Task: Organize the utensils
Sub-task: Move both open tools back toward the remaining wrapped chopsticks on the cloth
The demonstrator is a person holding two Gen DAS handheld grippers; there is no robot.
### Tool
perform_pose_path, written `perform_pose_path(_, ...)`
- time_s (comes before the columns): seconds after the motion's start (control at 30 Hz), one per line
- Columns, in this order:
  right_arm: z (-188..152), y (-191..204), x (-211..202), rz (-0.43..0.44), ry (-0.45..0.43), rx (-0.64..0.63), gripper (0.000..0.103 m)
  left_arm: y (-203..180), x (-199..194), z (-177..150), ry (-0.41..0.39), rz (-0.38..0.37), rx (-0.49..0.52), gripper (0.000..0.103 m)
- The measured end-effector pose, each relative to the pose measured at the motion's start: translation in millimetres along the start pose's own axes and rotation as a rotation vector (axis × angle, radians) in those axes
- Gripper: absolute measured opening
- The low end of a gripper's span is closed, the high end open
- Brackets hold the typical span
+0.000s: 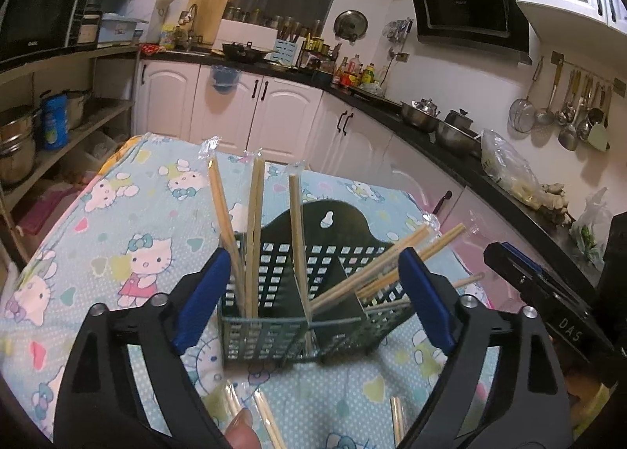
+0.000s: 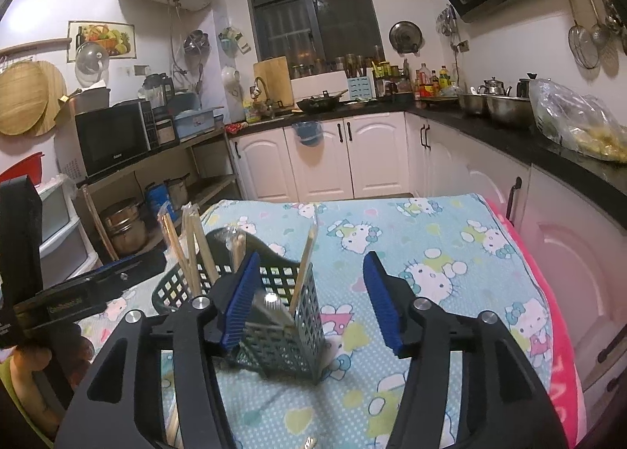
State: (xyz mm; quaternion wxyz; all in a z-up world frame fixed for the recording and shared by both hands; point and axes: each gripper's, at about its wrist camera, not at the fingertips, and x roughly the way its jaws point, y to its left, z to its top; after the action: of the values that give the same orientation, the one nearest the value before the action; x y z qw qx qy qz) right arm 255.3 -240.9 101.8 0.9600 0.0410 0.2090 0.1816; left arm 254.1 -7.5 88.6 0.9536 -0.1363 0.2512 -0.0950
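Observation:
A dark green slotted utensil caddy stands on the Hello Kitty tablecloth. Several wrapped wooden chopstick pairs stand or lean in its compartments. More wrapped chopsticks lie on the cloth just in front of it. My left gripper is open and empty, its blue pads either side of the caddy. In the right wrist view the caddy sits left of centre. My right gripper is open and empty, its left pad against the caddy's near side. The left gripper's body shows at left.
The table's right side has a pink edge, close to white cabinets under a black counter with steel bowls and a plastic bag. Open shelves with pots stand to the left.

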Motion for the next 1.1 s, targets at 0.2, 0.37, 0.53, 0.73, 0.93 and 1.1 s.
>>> perform_pose_path(0.2,-8.2,2.7,-12.4,-0.004,0.009,-0.010,0.060,4.1,-12.4,-9.1,0.004,0.006,-0.018,0.090)
perform_pose_path(0.37,-15.3,5.5,-20.0,-0.008,0.025,-0.017,0.061,9.7,-20.9,-17.1,0.011,0.011,-0.032,0.090)
perform_pose_path(0.53,-21.9,9.1,-25.2,-0.008,0.045,-0.024,0.062,13.4,-27.9,-21.2,0.023,0.019,-0.037,0.090)
perform_pose_path(0.73,-31.2,14.5,-31.9,0.002,0.071,-0.031,0.062,15.8,-38.9,-26.6,0.026,0.023,-0.030,0.090)
perform_pose_path(0.93,-44.5,22.8,-36.6,0.012,0.100,-0.044,0.062,22.1,-43.7,-36.3,0.043,0.035,-0.041,0.090)
perform_pose_path(1.1,-54.4,26.9,-38.3,0.017,0.124,-0.050,0.062,28.6,-44.4,-50.3,0.074,0.051,-0.049,0.090)
